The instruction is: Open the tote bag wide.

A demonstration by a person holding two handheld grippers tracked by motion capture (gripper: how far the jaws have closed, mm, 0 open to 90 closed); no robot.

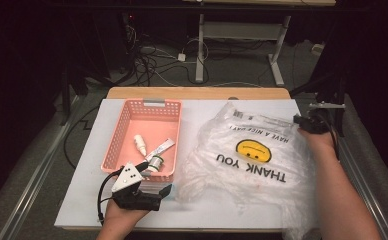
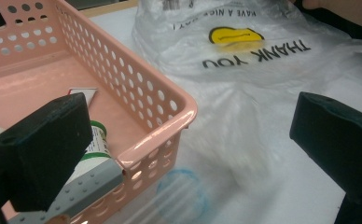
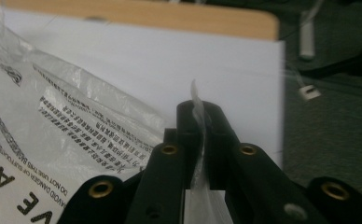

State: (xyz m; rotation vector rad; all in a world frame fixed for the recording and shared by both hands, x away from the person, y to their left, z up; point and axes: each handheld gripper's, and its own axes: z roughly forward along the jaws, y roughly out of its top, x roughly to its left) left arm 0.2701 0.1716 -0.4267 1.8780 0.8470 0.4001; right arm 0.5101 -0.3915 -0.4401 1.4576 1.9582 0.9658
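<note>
Now right tongs [image 3: 200, 135] clamped on plastic bag [image 1: 252, 150] edge at bench [image 1: 82, 200] three o'clock; left tongs [image 2: 188, 140] apart, at pink basket [image 1: 119, 132] corner, seven o'clock.

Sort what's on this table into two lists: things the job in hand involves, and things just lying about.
In the job:
- plastic bag, its edge pinched in the shut right gripper
- left gripper, open at the pink basket's corner

Lying about:
- small white dropper bottle
- tube
- green-capped container

High view overhead facing forward, claw views close, sharing plastic bag [image 1: 252, 150]
</note>
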